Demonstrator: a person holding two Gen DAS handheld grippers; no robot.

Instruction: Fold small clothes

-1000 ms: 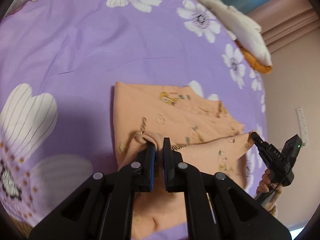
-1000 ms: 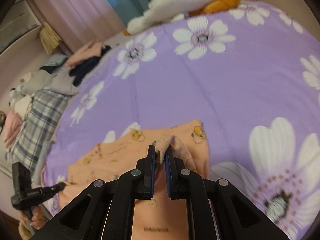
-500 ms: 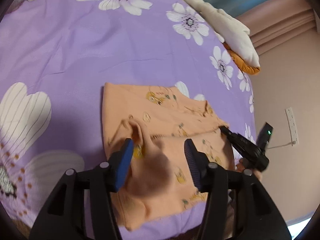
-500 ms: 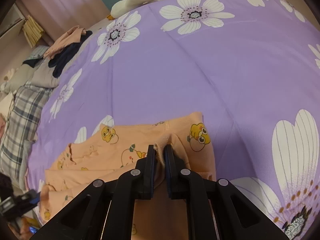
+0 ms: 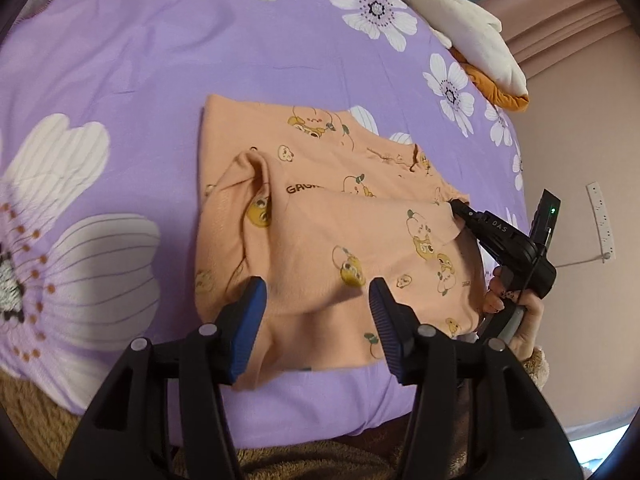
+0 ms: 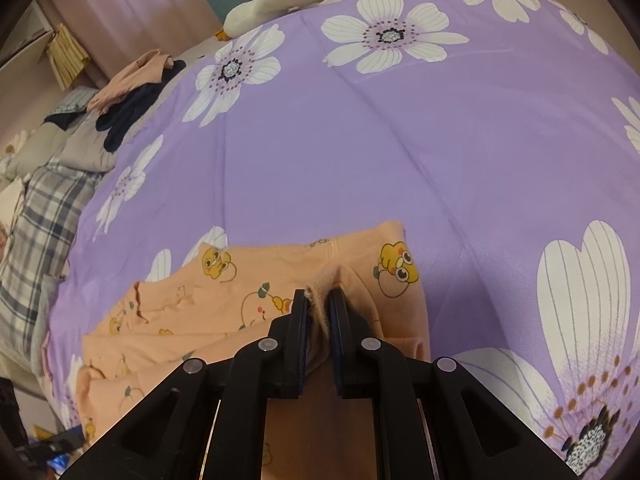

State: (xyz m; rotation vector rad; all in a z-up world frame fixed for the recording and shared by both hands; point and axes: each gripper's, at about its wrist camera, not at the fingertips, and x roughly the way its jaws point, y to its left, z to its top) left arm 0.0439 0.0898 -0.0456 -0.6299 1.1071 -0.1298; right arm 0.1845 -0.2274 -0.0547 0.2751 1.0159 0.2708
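One fold is judged to be laid already: the near part of the peach garment (image 5: 320, 216) is seen doubled over its far part, so that two layers lie one on the other. The fold is not finished. On the left side the upper layer is rumpled and a small hump stands up, and the edges of the two layers are not aligned. A further fold and some smoothing are probably still needed.

The left gripper (image 5: 316, 312) is released; its blue pads (image 5: 248, 320) stand apart above the near edge of the cloth and nothing is pinched between them. The right gripper (image 6: 319, 308) is clenched on an edge of the same garment, and a ridge of cloth is seen squeezed between its jaws.

The garment lies on the purple flowered bedsheet (image 5: 120, 60), near the edge of the bed. It is of soft peach knit, printed with small yellow cartoon figures and some brown letters.
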